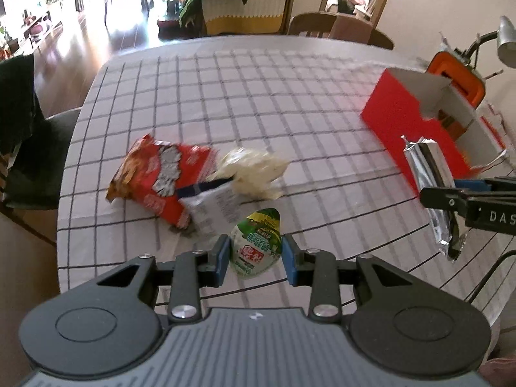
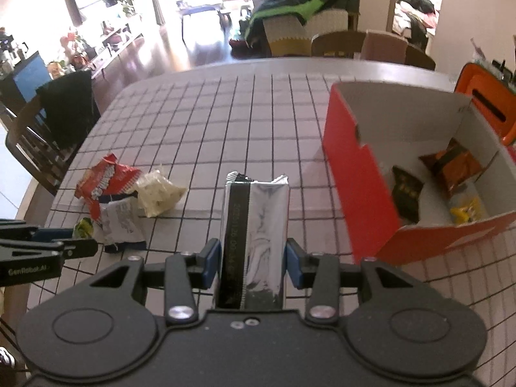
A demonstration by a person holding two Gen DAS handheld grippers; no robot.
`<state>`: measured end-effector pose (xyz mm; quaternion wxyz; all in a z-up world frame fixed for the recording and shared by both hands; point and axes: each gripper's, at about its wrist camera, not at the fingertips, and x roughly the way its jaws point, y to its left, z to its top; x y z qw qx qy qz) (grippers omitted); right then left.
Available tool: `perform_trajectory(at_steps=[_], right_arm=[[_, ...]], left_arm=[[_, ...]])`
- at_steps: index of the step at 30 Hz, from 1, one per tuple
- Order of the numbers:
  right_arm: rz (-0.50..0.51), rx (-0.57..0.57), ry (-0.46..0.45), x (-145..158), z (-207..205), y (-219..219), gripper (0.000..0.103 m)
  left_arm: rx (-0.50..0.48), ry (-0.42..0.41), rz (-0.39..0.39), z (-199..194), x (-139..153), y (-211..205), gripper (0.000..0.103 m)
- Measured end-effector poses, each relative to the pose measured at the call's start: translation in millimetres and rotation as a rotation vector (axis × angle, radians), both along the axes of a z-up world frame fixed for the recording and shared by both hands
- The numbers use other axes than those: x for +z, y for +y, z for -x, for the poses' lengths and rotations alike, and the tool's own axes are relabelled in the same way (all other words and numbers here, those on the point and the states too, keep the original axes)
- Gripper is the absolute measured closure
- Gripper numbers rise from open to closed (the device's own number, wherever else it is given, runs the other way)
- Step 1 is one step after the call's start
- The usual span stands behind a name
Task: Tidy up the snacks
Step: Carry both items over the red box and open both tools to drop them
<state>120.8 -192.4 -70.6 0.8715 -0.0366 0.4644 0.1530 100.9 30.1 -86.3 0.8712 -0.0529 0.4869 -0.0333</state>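
My left gripper (image 1: 256, 258) is shut on a small green and white snack cup (image 1: 258, 242), held above the checked tablecloth. My right gripper (image 2: 253, 262) is shut on a silver foil packet (image 2: 254, 235) that stands up between the blue pads; the same silver foil packet (image 1: 432, 187) shows at the right of the left wrist view. A red snack bag (image 1: 158, 177), a white and blue packet (image 1: 213, 209) and a pale crinkled bag (image 1: 254, 174) lie together on the cloth. The open red box (image 2: 354, 174) holds several snack packs, among them an orange one (image 2: 451, 167).
The round table (image 1: 258, 96) carries a grid cloth. An orange container (image 2: 487, 106) stands behind the red box. Wooden chairs (image 2: 354, 45) stand at the far edge, and a dark chair (image 2: 48, 122) stands at the left. A lamp (image 1: 506, 42) rises at the right.
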Motion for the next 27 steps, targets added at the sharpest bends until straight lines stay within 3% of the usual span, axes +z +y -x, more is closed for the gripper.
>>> perform_trajectory(at_steps=[15, 27], right_arm=[[-0.013, 0.03, -0.11, 44, -23, -89, 0.061], [0.02, -0.015, -0.142, 47, -63, -169, 0.061]], left_arm=[[-0.078, -0.114, 0.01, -34, 55, -118, 0.07], [-0.118, -0.13, -0.022, -80, 65, -215, 0.07]])
